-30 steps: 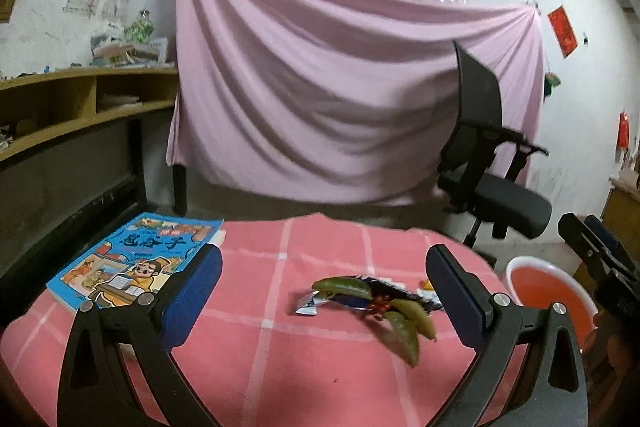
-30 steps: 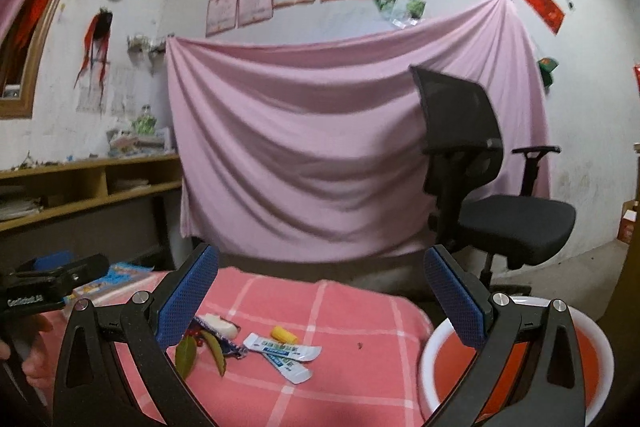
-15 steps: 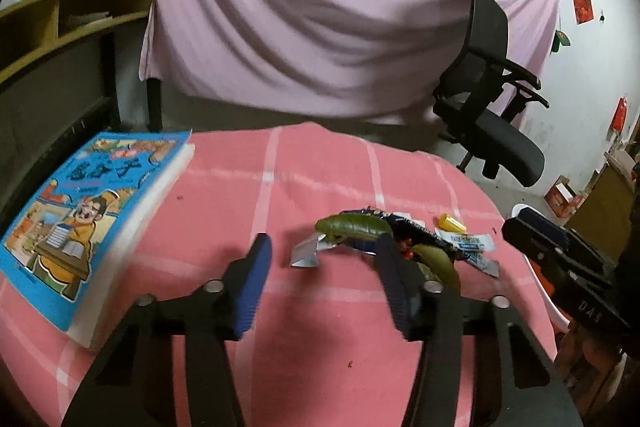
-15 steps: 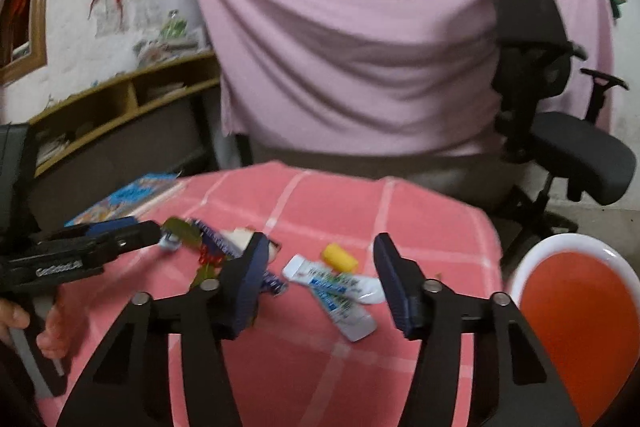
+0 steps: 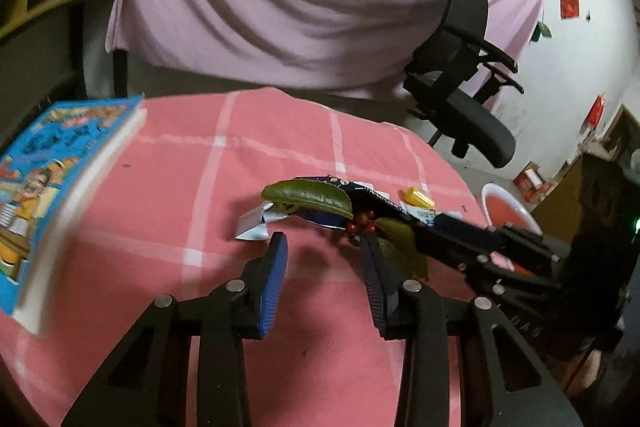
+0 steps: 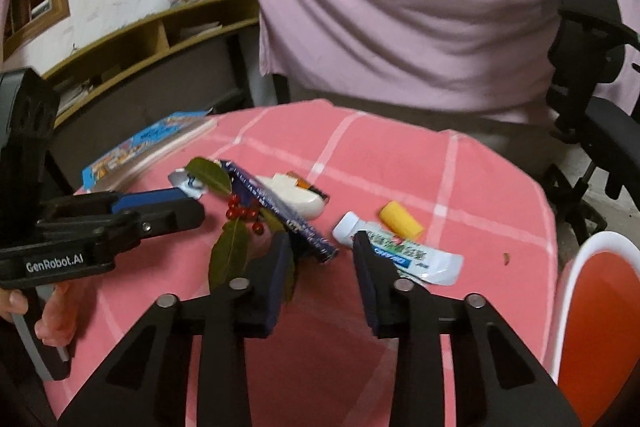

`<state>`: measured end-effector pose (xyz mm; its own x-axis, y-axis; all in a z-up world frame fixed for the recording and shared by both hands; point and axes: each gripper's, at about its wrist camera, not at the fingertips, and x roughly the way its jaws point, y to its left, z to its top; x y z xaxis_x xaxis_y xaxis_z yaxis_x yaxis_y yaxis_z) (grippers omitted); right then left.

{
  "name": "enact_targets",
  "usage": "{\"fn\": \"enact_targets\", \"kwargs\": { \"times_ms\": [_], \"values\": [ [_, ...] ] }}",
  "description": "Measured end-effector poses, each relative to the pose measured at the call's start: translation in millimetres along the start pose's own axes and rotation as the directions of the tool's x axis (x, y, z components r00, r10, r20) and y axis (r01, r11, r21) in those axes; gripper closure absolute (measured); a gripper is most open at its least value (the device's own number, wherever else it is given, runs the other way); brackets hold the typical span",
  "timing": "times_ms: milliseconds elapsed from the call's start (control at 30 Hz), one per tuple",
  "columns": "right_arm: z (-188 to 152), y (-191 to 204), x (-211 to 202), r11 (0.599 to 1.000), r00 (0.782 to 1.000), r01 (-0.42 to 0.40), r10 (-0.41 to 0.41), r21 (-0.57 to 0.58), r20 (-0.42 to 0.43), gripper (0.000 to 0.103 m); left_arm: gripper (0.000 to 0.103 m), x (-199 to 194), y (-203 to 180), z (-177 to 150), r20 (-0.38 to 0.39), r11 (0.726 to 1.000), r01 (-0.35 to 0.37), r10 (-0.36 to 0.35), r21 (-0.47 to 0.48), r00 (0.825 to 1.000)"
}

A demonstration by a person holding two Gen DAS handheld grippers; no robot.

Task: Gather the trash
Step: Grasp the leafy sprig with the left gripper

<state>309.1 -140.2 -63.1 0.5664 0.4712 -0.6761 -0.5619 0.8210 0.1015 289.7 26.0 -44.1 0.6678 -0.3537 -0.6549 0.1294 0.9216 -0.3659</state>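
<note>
Right wrist view: both tongs open, right tongs (image 6: 320, 239) nearer toothpaste tube (image 6: 404, 253), lying just ahead w/ long axis crosswise; left tongs (image 5: 322, 247) by leaf sprig (image 5: 308, 195).

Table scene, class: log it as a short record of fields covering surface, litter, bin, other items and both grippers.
Surface: pink checked tablecloth
Litter: leafy sprig with red berries, dark blue wrapper, toothpaste tube, yellow cap
Bin: orange basin, beside the table
Other: picture book
Left gripper: open, at the sprig
Right gripper: open, empty
</note>
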Motion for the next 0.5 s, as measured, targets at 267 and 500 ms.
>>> {"fn": "enact_targets", "kwargs": {
  "times_ms": [267, 500],
  "values": [
    [0, 1, 4, 1.000, 1.000, -0.009, 0.009, -0.014, -0.020, 0.091, 0.071, 9, 2, 16, -0.011, 0.998, 0.050, -0.051, -0.041, 0.999],
    [-1, 3, 4, 1.000, 1.000, -0.005, 0.005, -0.025, -0.023, 0.094, 0.093, 16, 4, 22, -0.026, 0.996, 0.057, -0.059, -0.075, 0.998]
  ]
}}
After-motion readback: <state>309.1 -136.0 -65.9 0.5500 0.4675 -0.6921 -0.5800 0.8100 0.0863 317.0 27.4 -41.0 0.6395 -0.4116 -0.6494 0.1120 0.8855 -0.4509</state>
